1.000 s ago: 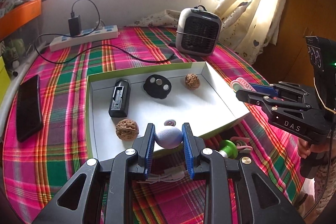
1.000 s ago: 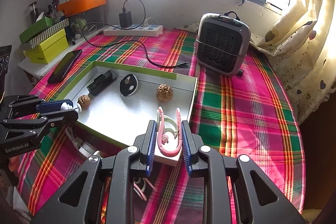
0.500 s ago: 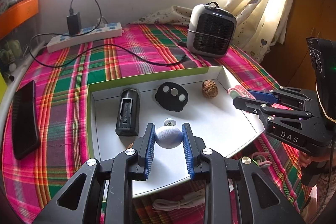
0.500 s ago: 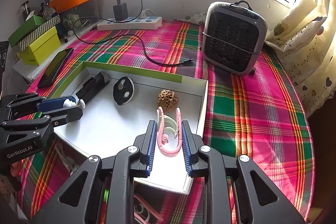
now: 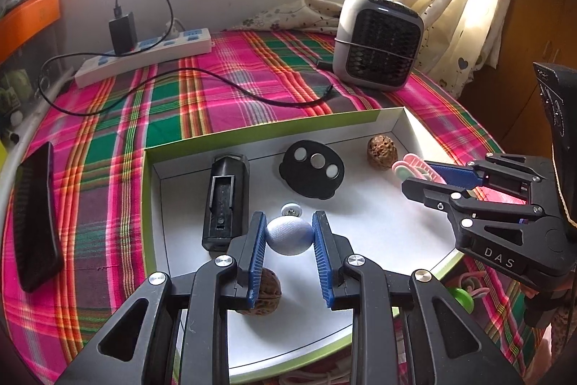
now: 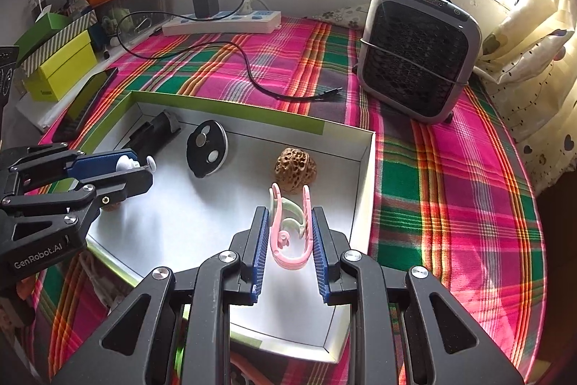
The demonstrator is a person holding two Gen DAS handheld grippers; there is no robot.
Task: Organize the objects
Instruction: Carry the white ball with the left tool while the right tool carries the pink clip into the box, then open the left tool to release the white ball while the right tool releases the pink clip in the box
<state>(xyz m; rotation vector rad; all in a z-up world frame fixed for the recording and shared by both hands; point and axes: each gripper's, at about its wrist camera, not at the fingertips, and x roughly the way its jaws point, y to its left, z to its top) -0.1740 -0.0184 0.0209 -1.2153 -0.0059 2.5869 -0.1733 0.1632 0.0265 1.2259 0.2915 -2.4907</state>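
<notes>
Nearest you, your left gripper (image 5: 289, 235) had its fingers (image 5: 254, 253) clenched on the pale ball (image 5: 289, 235), held over the near part of the white tray (image 5: 375, 230). That ball looked light and round, with a faintly textured skin, so it probably could roll out of a loose pinch; gripping it across its widest part, as you did, seemed the safe hold. Just under your left finger, inside the tray, lay a walnut (image 5: 265, 291). Your right gripper (image 6: 290, 233) held the pink clip (image 6: 288, 226) squeezed between its fingers (image 6: 260, 249), above the tray's near right part. The clip looked thin, springy and light; it would likely flex, so holding its two arms side-on suited it. Farther into the tray sat the black battery holder (image 5: 225, 195), the black oval piece (image 5: 313, 174) and a second walnut (image 6: 295, 170) toward the far right corner. Beyond the tray stood the small heater (image 6: 418, 53)
</notes>
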